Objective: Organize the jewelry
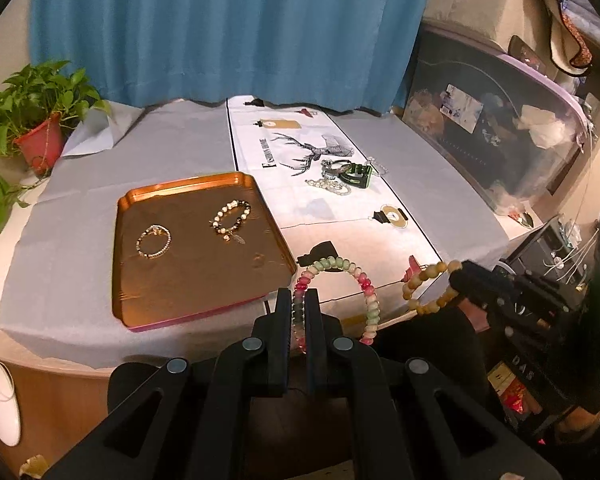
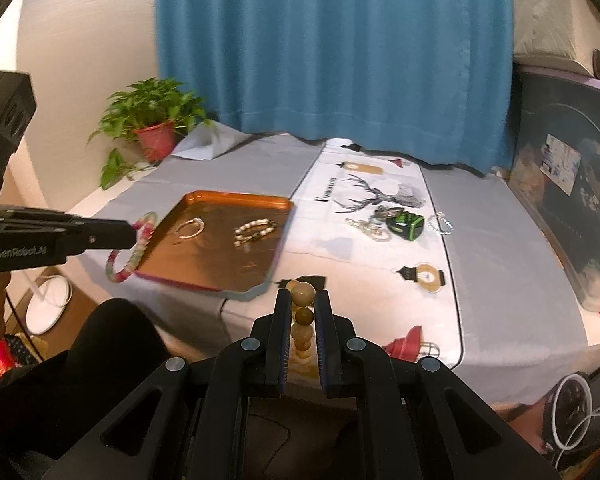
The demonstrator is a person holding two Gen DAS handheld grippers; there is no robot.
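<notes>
My left gripper (image 1: 299,300) is shut on a pink-and-green bead bracelet (image 1: 352,270), held above the table's front edge just right of the copper tray (image 1: 172,280); the bracelet also shows in the right wrist view (image 2: 134,254). My right gripper (image 2: 303,300) is shut on a tan bead bracelet (image 2: 303,294), seen from the left wrist view (image 1: 428,286) to the right of the left one. The tray (image 2: 236,272) holds two bracelets: a thin dark one (image 1: 153,241) and a cream-and-dark beaded one (image 1: 232,216). More jewelry (image 1: 342,176) lies in a pile on the white deer runner.
A potted plant (image 1: 36,120) stands at the back left corner. A large plastic storage bin (image 1: 500,128) sits along the right side. Blue curtain behind. A grey cloth (image 1: 80,220) covers the table. A white round object (image 1: 0,400) sits low at left.
</notes>
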